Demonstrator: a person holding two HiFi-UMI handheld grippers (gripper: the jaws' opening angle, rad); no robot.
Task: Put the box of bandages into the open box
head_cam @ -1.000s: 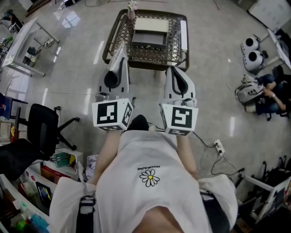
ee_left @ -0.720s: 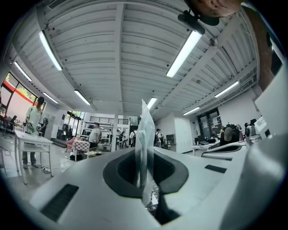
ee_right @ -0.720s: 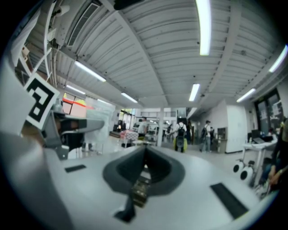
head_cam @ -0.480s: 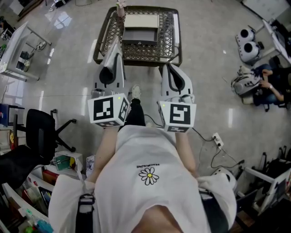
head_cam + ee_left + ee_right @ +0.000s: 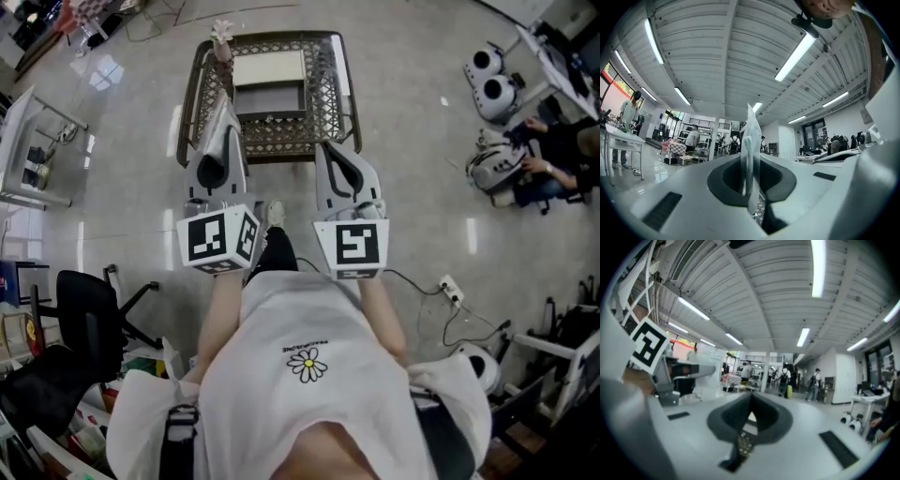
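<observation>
— Looking down, we see the counter (image 5: 281, 136), the open box (image 5: 271, 97) on it.
— We hold left tool (image 5: 750, 119) and right tool (image 5: 751, 401) pressed together, empty; a slim white box (image 5: 335, 80) lies just right of the open box.

Person seen from above: white short-sleeve tee (image 5: 309, 319) w/ small daisy print (image 5: 308, 365), white petals, yellow centre, tiny line of text above it. Dark straps (image 5: 180, 436) at both sides of waist. Left gripper (image 5: 223, 101) & right gripper (image 5: 325, 148): pale grey moulded shells w/ black oval recess. Each carries a white cube (image 5: 217, 239) w/ black square markers.
</observation>
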